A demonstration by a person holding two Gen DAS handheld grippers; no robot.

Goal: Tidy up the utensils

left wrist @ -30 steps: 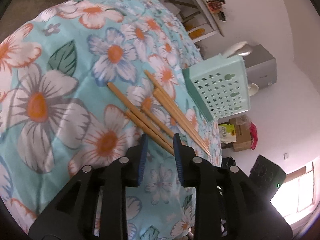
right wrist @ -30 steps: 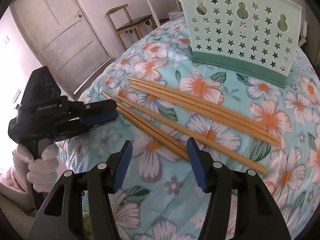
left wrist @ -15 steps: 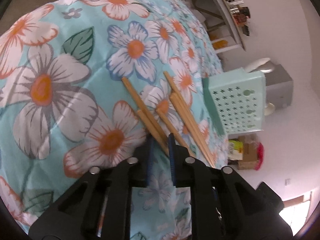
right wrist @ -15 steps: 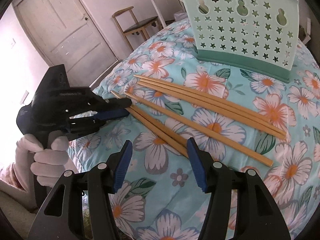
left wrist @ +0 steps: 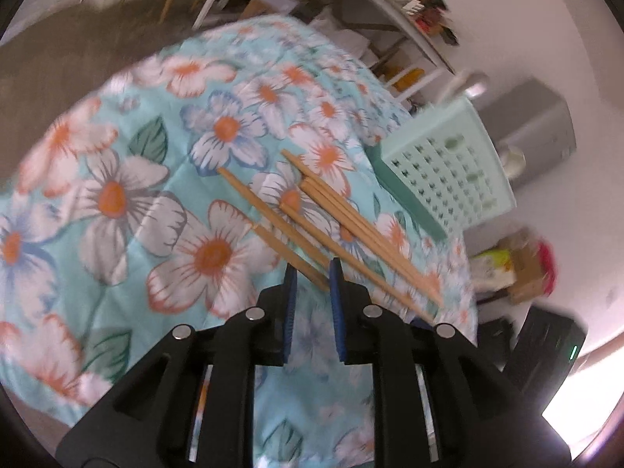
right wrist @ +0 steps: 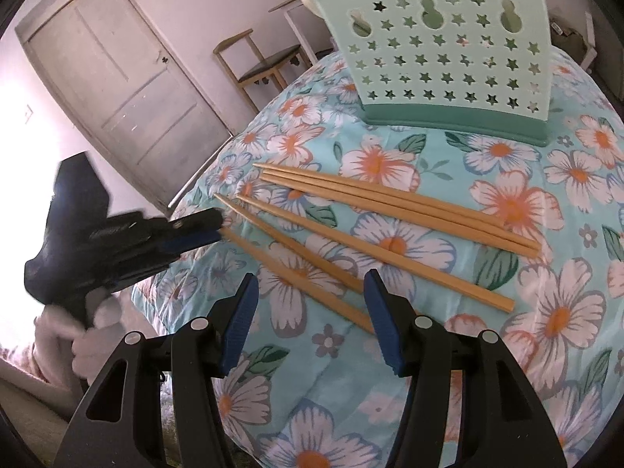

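Several wooden chopsticks [right wrist: 390,249] lie fanned out on a floral teal bedspread [right wrist: 553,312]. A mint star-pierced utensil holder [right wrist: 448,58] stands upright behind them, also seen in the left wrist view as the holder [left wrist: 448,171]. My left gripper [left wrist: 312,271] is shut on the near end of one chopstick [left wrist: 288,253], which crosses the narrow gap slantwise. From the right wrist view the left gripper [right wrist: 218,228] pinches that chopstick [right wrist: 296,279] at its left tip. My right gripper [right wrist: 310,275] hovers open above the two nearest chopsticks and touches nothing.
A white-gloved hand [right wrist: 89,343] holds the left gripper at the bed's left edge. A door [right wrist: 117,97] and a wooden chair [right wrist: 265,62] stand beyond the bed. Shelves [left wrist: 390,11], a grey box [left wrist: 534,124] and cartons [left wrist: 518,273] sit past the holder.
The left jaws narrowed onto a chopstick's end, then the gripper drew back and up. That chopstick has swung apart from its neighbour. The right gripper edged slightly closer.
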